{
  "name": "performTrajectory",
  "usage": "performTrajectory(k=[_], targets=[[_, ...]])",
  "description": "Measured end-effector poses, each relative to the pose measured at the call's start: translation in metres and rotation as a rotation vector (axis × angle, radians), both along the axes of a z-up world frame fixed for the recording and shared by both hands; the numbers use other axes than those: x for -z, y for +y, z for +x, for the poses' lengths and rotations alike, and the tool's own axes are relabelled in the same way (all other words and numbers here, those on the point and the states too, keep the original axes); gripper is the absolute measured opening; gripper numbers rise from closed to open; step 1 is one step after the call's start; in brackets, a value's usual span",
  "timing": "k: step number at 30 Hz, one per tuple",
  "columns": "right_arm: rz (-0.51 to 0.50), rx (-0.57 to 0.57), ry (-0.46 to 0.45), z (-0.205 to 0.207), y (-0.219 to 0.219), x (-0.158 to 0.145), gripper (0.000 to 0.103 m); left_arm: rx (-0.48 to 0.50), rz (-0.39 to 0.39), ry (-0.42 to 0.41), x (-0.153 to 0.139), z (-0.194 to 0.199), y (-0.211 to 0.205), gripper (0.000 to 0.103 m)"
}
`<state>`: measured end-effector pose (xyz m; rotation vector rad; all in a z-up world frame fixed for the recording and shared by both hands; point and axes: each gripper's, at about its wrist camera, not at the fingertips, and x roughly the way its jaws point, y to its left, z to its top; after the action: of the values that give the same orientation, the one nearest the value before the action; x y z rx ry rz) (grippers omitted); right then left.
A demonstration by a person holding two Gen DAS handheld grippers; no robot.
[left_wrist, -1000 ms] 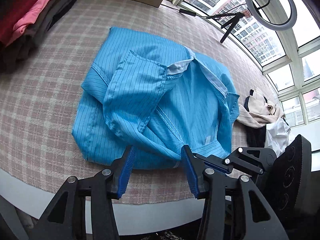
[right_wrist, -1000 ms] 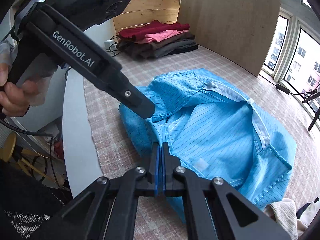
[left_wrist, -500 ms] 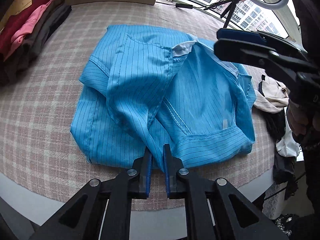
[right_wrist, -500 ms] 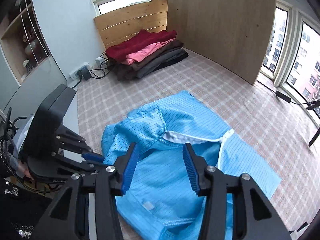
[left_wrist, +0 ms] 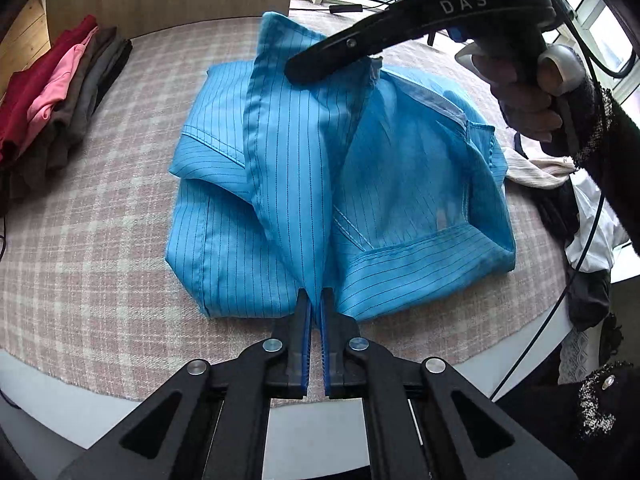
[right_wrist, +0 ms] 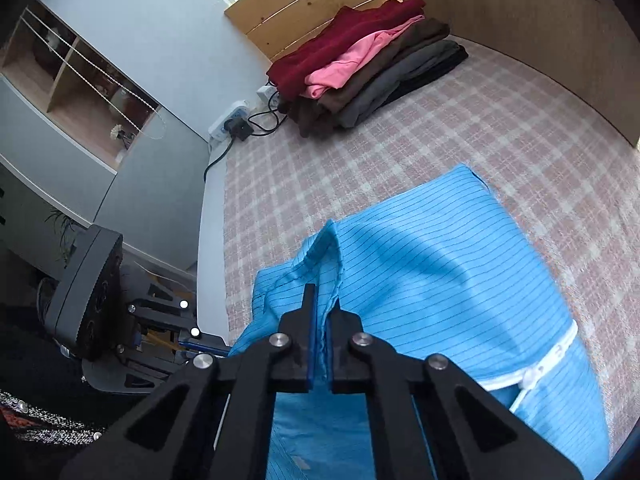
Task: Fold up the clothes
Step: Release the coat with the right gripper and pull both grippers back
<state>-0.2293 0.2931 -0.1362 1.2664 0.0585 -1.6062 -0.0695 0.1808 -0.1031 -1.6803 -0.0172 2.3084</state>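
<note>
Both grippers now pinch the blue striped garment (left_wrist: pixel 280 184) on the checked worktop (left_wrist: pixel 100 240): the left gripper (left_wrist: pixel 315 300) has closed on its near edge, the right gripper (right_wrist: pixel 322 312) has closed on a far fold (lifted), so folding can begin.

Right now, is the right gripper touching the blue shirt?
Touching: the right wrist view shows the right gripper shut on a raised fold of the blue shirt.

Close downward wrist views, perhaps facing
</note>
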Motion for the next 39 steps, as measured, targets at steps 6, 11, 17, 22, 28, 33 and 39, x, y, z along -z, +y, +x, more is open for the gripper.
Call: performTrajectory(k=[6,11,17,22,28,33,39], targets=[[0.202,0.217,0.022,-0.030,0.020,0.025,0.007,0.072,-0.027,-0.039,0.014,0.005,0.008,0.005],[0.060,0.439,0.131,0.011,0.086,-0.023,0.028,0.077,-0.025,-0.002,-0.018,0.006,-0.007,0.041],[0.176,0.766,0.240,0.116,0.160,-0.030,0.051,0.022,-0.048,0.030,-0.033,-0.018,-0.050,0.043],[0.298,0.800,0.116,0.151,0.140,0.025,0.051,-0.005,-0.009,0.002,-0.018,-0.063,-0.087,0.043],[0.535,0.798,0.187,0.145,0.102,0.049,0.043,-0.001,0.085,-0.072,0.012,-0.102,-0.094,0.043],[0.552,0.794,0.165,0.139,0.103,0.048,0.006,0.057,0.104,-0.115,0.037,-0.110,-0.084,0.035],[0.630,0.612,0.180,0.161,0.090,0.012,0.013,0.147,0.012,-0.068,0.015,-0.095,-0.094,0.035]])
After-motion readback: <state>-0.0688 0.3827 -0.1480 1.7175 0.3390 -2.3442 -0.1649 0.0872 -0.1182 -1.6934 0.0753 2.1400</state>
